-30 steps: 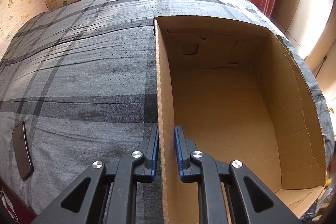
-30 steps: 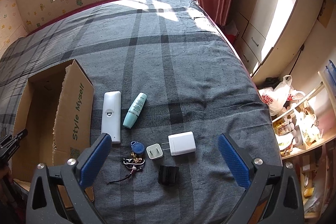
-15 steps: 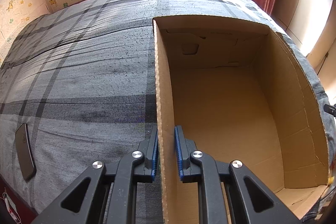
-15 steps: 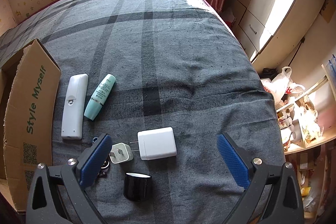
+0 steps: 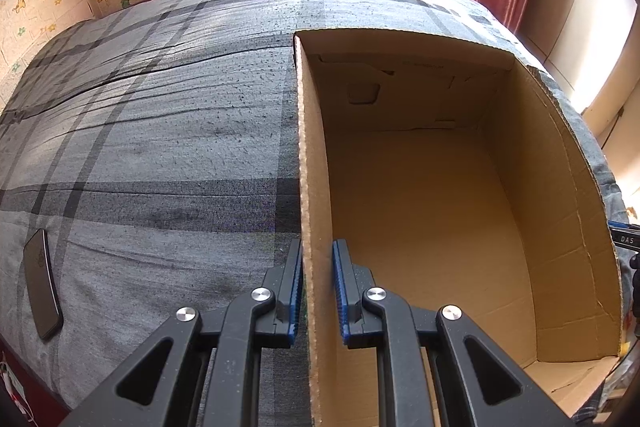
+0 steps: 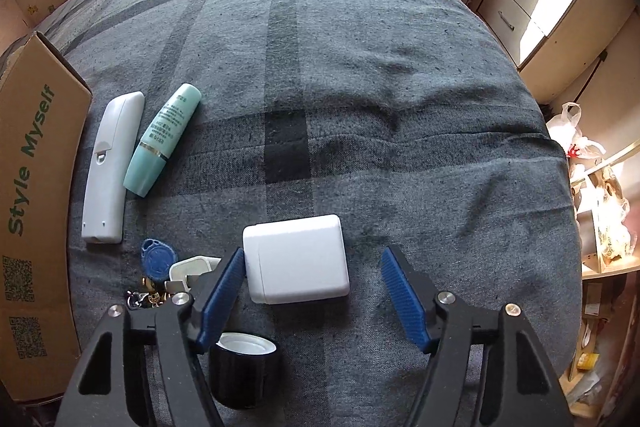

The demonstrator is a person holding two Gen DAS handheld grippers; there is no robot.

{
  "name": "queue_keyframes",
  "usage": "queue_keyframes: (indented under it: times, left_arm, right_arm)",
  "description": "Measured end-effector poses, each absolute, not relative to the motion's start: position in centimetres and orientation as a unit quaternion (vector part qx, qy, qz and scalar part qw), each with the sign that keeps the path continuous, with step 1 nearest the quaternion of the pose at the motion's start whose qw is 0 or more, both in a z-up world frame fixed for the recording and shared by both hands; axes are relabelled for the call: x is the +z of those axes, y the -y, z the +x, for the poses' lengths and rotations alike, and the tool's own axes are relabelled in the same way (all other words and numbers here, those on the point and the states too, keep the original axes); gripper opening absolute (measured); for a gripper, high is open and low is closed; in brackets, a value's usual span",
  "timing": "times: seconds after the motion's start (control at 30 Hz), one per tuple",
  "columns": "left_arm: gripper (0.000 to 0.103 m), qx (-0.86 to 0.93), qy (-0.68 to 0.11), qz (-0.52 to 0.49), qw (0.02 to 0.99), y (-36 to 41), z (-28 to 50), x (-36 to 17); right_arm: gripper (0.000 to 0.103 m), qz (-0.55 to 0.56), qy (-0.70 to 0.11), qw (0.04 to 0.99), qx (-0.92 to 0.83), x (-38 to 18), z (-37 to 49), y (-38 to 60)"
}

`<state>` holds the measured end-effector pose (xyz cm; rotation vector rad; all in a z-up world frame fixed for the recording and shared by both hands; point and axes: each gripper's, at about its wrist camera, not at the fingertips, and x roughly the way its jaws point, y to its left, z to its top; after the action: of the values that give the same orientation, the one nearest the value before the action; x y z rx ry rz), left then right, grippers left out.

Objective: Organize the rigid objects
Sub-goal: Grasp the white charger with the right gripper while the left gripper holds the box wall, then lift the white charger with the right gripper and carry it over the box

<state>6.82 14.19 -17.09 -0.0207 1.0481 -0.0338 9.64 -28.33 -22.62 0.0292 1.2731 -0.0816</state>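
In the left wrist view my left gripper point(image 5: 317, 287) is shut on the left wall of an open cardboard box point(image 5: 314, 163), one blue pad on each side of it. The box is bare inside. In the right wrist view my right gripper point(image 6: 312, 291) hangs low over the bed, its jaws closing around a large white charger point(image 6: 296, 259). The left pad touches the charger's side; the right pad stands clear of it. A small white plug adapter point(image 6: 190, 267), a blue key fob point(image 6: 158, 257), a black cap point(image 6: 242, 367), a teal tube point(image 6: 162, 141) and a white remote point(image 6: 110, 165) lie nearby.
Everything rests on a grey plaid bed sheet point(image 6: 360, 87). A dark phone point(image 5: 42, 283) lies at the bed's left edge. The box's printed outer wall point(image 6: 32, 187) stands left of the objects. Shelves and bags point(image 6: 592, 187) are off the bed's right side.
The right gripper has come down toward the white charger, and its jaws have narrowed around it. The left gripper and the box have stayed put.
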Motion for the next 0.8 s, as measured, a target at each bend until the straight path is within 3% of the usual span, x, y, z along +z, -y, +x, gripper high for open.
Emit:
queue_keyframes:
  times: [0.03, 0.07, 0.8]
  left_arm:
    - [0.016, -0.016, -0.501, -0.007, 0.865, -14.1, 6.8, -17.1]
    - [0.016, -0.015, -0.502, -0.006, 0.865, -14.0, 6.8, -17.2]
    - [0.016, -0.011, -0.498, -0.005, 0.867, -13.9, 6.5, -17.0]
  right_arm:
    - [0.058, 0.024, -0.596, 0.802, -0.029, -22.8, 9.7, 28.3]
    - [0.056, 0.029, -0.598, 0.801, -0.026, -22.9, 9.7, 28.3]
    - [0.056, 0.019, -0.569, 0.821, -0.045, -18.1, 8.7, 26.8]
